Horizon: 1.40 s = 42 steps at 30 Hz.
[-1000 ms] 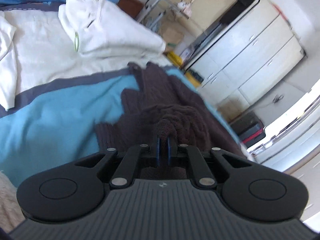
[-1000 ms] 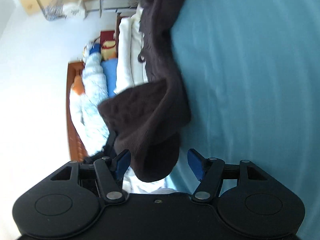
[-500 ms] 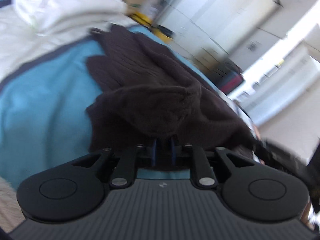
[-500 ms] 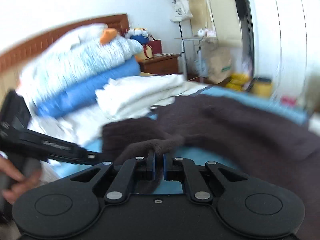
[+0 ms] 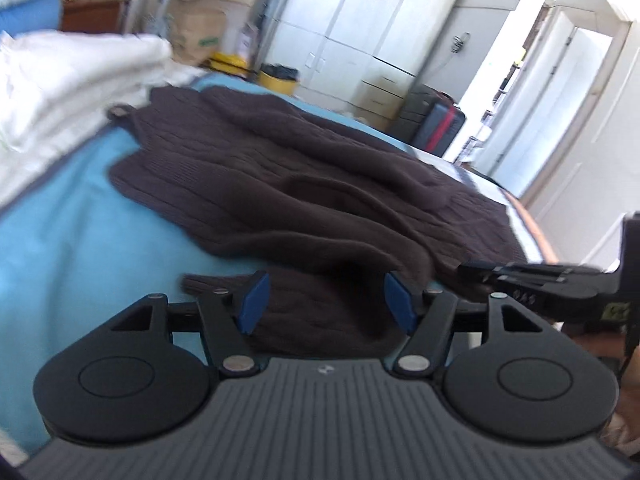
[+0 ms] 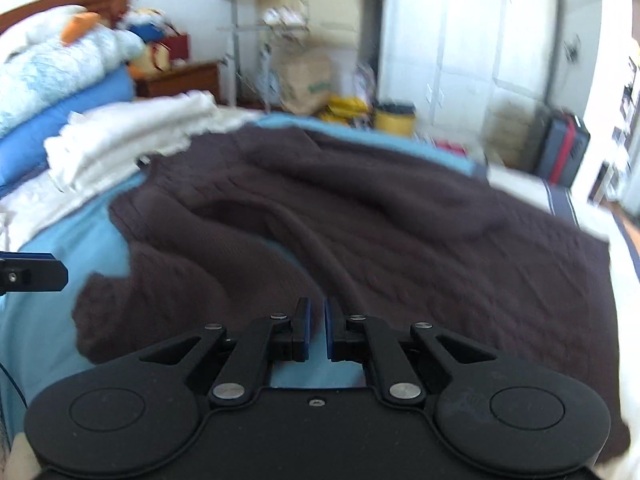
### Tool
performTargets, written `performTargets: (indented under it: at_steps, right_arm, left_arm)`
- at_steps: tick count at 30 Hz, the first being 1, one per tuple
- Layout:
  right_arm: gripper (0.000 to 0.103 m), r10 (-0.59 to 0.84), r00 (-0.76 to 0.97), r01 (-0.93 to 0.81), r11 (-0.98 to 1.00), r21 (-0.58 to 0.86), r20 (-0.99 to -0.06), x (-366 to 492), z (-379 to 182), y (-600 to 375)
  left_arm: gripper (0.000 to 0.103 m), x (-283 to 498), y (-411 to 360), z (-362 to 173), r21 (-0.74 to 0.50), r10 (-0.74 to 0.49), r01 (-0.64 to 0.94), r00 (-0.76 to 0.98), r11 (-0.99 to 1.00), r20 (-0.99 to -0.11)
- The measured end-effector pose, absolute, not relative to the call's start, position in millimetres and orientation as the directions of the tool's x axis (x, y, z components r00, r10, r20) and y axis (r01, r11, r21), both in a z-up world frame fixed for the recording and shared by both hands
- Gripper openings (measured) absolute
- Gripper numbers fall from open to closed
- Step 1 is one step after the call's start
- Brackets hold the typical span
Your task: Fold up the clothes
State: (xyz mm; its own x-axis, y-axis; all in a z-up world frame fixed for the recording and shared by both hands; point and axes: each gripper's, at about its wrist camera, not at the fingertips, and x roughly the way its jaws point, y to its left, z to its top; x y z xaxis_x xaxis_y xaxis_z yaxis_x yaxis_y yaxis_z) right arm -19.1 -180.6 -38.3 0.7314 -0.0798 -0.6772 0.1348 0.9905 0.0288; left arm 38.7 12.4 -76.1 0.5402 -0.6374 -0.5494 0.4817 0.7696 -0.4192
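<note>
A dark brown cable-knit sweater [image 5: 280, 168] lies spread over the blue sheet [image 5: 80, 220] of a bed. My left gripper [image 5: 328, 300] hovers low over its near sleeve. Its jaws are opening, knit lies under and between them, and the blue pads [image 5: 256, 300] do not press it. In the right wrist view the sweater [image 6: 360, 208] fills the middle. My right gripper [image 6: 316, 328] is shut on a ridge of its near edge, which rises to the pads. The right gripper's fingers [image 5: 520, 274] show at the right edge, one left finger [image 6: 32, 276] at the left.
Folded white clothes [image 6: 132, 136] are piled at the sweater's far left, with stacked blue bedding [image 6: 60, 64] behind. Beyond the bed stand a wooden nightstand [image 6: 180, 80], a paper bag [image 6: 308, 80], a yellow bucket [image 5: 278, 78], white wardrobes [image 5: 360, 20] and a dark suitcase [image 5: 436, 120].
The left gripper let go of the sweater, opened and rolled. The right gripper closed on the sleeve fabric, rolled upright and rose; the sweater now lies flatter.
</note>
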Motion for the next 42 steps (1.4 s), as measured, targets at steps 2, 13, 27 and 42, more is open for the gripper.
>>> performTargets:
  at_steps: [2,13,27,42]
  right_arm:
    - [0.014,-0.021,0.707,0.161,0.978,0.132,-0.707,-31.9,-46.5,-196.3]
    - [0.05,0.223,0.665,0.077,0.929,0.362,-0.713,-50.5,-75.1,-192.8]
    - [0.091,0.334,0.744,-0.134,0.923,0.36,-0.579,-51.3,-93.3,-109.5]
    - [0.092,0.419,0.773,-0.148,0.849,0.507,-0.476,-55.3,-98.1,-100.3]
  left_arm:
    - [0.063,42.0,1.9,-80.8,-0.459,-0.672,0.493,0.5,0.74,-0.546]
    - [0.011,45.8,-66.8,-111.7,-0.303,-0.572,0.549,0.424,0.779,-0.702]
    - [0.01,70.2,28.1,-126.6,-0.941,-0.953,0.239,0.24,0.241,-0.183]
    - [0.011,50.9,49.3,-115.9,-0.951,-0.963,0.278,0.261,0.136,-0.061]
